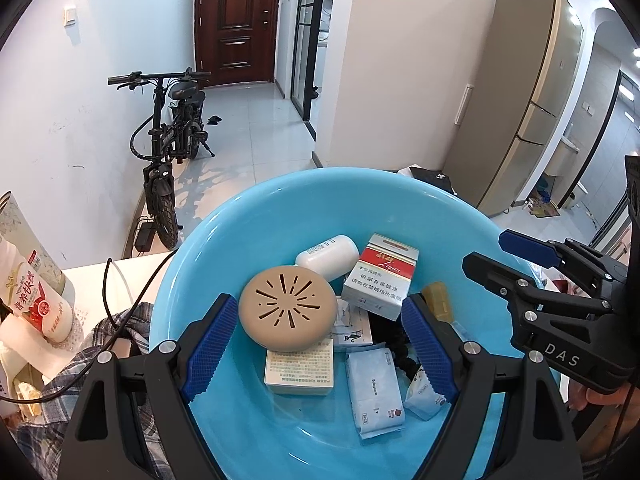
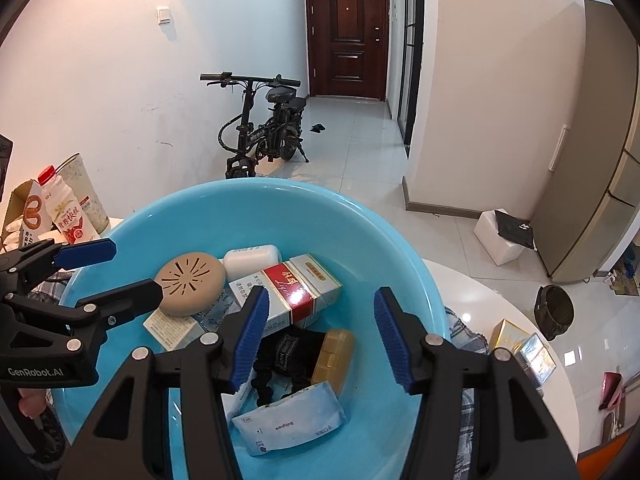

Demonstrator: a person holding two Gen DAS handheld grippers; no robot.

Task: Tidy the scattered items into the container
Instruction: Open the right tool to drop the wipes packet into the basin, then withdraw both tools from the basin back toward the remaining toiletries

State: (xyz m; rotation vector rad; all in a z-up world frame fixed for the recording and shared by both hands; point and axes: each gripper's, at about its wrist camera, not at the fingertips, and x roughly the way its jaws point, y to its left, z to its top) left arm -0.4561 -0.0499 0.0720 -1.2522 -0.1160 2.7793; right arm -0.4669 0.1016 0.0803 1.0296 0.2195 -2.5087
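My left claw (image 1: 320,344) hangs wide and empty over the blue basin (image 1: 224,240), the tan vented disc (image 1: 287,307) just ahead between its pads and the cigarette carton (image 1: 380,280) ahead to its right. My right claw (image 2: 318,336) is half spread, nothing between its pads, with the amber case (image 2: 334,354) directly below, long axis running away from me. Only the right view shows boxes (image 2: 524,344) out on the table (image 2: 480,280), right of that claw, so that hand is nearer.

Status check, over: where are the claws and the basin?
Left claw open, empty, over blue basin. Right claw open, empty, over the yellow case. Cigarette pack, tan disc in the basin. Nothing in the way.
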